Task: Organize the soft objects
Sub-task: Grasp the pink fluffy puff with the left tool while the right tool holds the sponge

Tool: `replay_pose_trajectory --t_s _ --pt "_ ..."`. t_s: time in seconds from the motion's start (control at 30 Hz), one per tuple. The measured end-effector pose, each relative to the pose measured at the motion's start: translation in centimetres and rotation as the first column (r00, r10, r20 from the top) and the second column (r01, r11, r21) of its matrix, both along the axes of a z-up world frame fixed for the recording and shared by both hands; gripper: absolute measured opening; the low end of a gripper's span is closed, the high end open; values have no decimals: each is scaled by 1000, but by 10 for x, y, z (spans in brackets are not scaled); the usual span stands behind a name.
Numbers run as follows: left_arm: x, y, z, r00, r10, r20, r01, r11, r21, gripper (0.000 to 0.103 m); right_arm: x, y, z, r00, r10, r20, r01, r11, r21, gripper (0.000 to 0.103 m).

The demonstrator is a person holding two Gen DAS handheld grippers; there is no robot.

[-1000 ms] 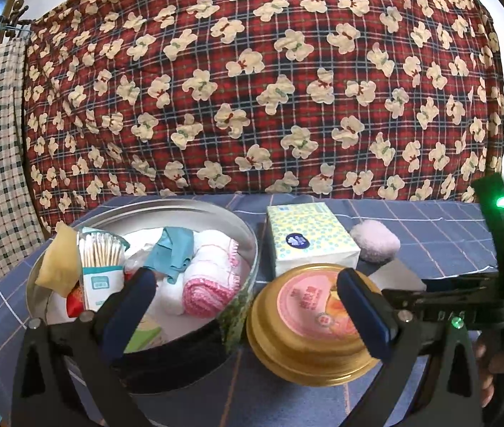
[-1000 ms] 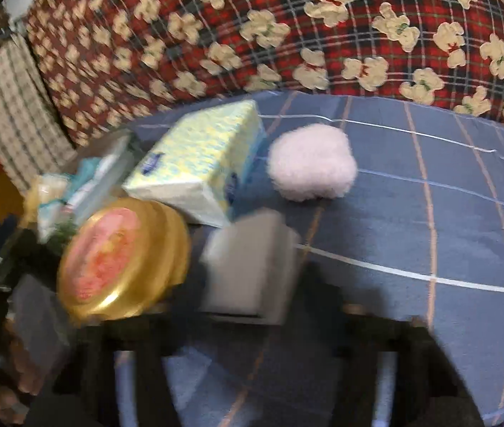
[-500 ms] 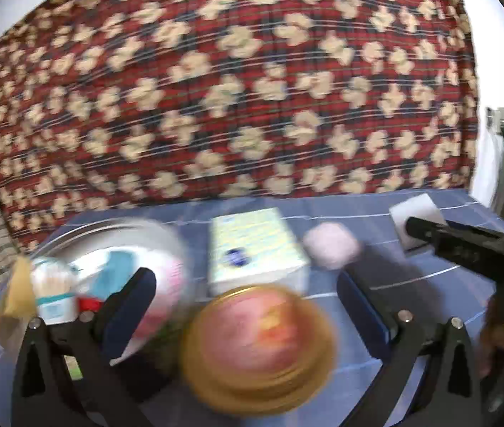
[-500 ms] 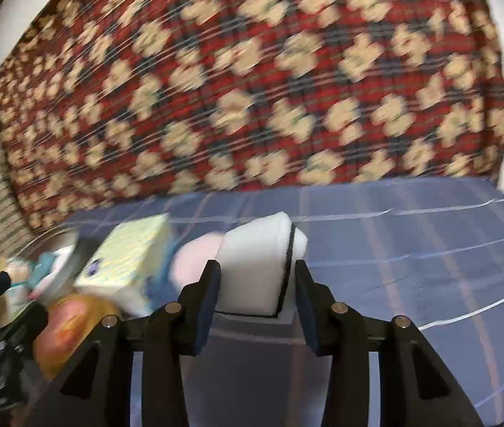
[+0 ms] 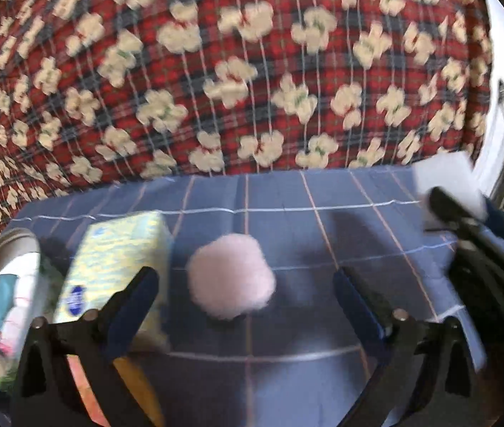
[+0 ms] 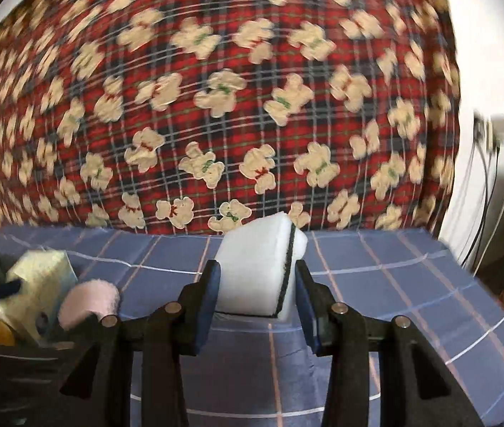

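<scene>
While the left wrist view a second ago centred on the round tin and the gold lid, we now list it as swung over to the pink puff [image 5: 230,277], which sits mid-frame on the blue checked cloth [image 5: 323,235].

Left wrist view:
- left gripper [image 5: 246,297]: jaws wide and beginning to close, the puff lying ahead between the fingers, untouched by the pads.
- tissue box [image 5: 116,263]: lower left, just beside the puff and close to the left finger; we judge it the thing most likely to be nudged on the approach.
- round tin [image 5: 2,249]: far left edge, already holding rolled cloths and a cotton-swab pack.
- gold lid [image 5: 134,380]: only a sliver shows at the bottom left behind the finger.
- white sponge [image 5: 444,185]: upper right, carried clear of the cloth.

Right wrist view:
- right gripper [image 6: 257,300]: narrowed onto the white sponge, pads pressing both faces; a second ago the sponge lay on the cloth, now it is lifted before the teddy-print fabric [image 6: 216,106].
- pink puff and tissue box: lower left, partly hidden by the other tool.

We judge one soft item secured, the puff next, and both bound for the tin.
</scene>
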State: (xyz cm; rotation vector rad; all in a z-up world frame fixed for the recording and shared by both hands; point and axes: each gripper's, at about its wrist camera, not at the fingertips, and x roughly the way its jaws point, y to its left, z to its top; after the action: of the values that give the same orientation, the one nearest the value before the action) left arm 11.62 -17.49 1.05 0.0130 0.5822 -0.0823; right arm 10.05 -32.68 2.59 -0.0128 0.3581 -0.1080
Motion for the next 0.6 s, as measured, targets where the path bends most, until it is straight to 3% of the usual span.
replay_pose_trajectory --t_s 0.2,0.33,0.53,0.6 --pt "46 -41 -25 990 52 -132 -49 998 24 96 -8 -11 1 1000 -3 3 2 996 89 44" --pt "66 -45 -39 967 163 -198 -157 987 44 96 -6 -16 -2 1000 -5 -12 7 992 129 44" --pt "66 -42 -29 951 289 -114 -278 955 100 96 -6 -21 -4 1000 0 -26 4 985 172 44" --pt "72 -37 -31 941 301 -154 -292 953 79 96 -7 -21 -4 1000 2 -22 2 984 177 44"
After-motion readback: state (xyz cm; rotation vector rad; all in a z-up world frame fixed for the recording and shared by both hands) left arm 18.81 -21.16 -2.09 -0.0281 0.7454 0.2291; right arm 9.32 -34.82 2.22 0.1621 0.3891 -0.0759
